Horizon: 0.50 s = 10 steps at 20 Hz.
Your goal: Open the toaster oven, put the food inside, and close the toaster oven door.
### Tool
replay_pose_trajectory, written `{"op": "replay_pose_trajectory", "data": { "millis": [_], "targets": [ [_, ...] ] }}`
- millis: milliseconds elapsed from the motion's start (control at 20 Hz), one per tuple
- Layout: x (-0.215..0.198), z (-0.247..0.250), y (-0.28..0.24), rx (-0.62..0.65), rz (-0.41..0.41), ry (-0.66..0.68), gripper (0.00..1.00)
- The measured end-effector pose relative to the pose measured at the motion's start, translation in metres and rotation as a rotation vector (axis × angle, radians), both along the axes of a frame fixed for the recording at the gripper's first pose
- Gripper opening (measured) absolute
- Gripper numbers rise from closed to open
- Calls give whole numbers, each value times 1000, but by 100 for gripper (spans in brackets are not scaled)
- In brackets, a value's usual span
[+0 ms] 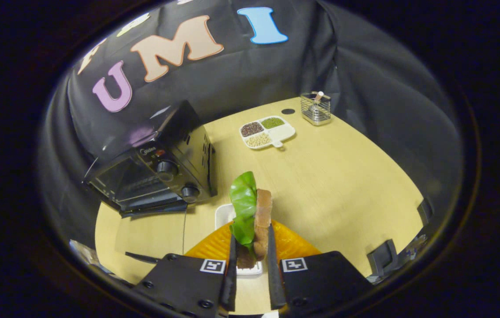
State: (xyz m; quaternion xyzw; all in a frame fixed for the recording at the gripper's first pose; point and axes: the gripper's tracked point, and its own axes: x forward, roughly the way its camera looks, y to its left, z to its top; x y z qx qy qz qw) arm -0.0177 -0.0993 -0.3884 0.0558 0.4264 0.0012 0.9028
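Hand-held gripper (252,247) clamps sandwich (252,212) upright between both fingers, above orange plate (294,245); toaster oven (152,172) left of sandwich, door open.

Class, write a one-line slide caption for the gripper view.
Gripper fingers shut on a lettuce-and-bread sandwich, lifted over an orange plate, black toaster oven open ahead.

The claw (252,249) has two flat matte plates with rounded corners, small round screws along their lower edges, a square black-and-white tag on each plate's inner top corner, and two slim upright fingers (272,265).
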Motion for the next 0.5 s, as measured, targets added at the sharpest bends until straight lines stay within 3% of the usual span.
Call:
{"op": "replay_pose_trajectory", "data": {
  "millis": [500],
  "targets": [
    [-24,71,41,149,-108,-135,32]
  ]
}}
